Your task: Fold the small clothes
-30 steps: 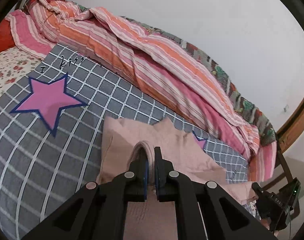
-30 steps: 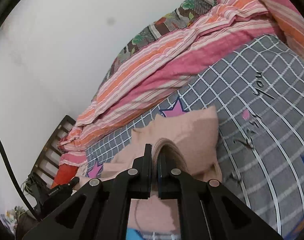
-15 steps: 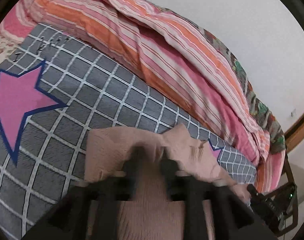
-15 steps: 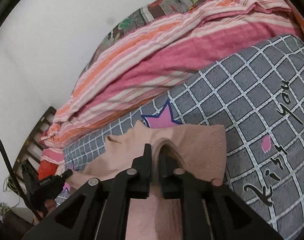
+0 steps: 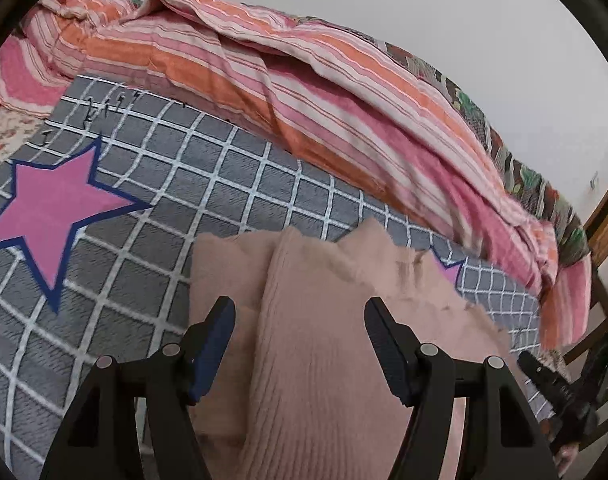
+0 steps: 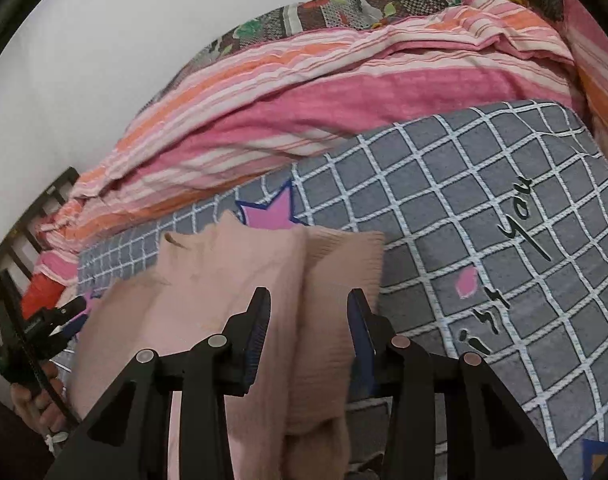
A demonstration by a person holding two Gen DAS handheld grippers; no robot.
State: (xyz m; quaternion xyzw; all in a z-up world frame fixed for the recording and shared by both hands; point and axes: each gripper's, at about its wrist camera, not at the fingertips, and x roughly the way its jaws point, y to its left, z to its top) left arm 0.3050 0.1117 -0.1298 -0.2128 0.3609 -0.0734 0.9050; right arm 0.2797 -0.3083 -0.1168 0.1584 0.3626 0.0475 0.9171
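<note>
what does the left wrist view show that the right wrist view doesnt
Only the left wrist view shows the large pink star on the blanket and the floral sheet at the far left edge. Only the right wrist view shows the black script lettering and a small pink petal print. Both show the pink knit garment lying on the grey checked blanket, the striped quilt behind, and an open gripper: left gripper, right gripper.
</note>
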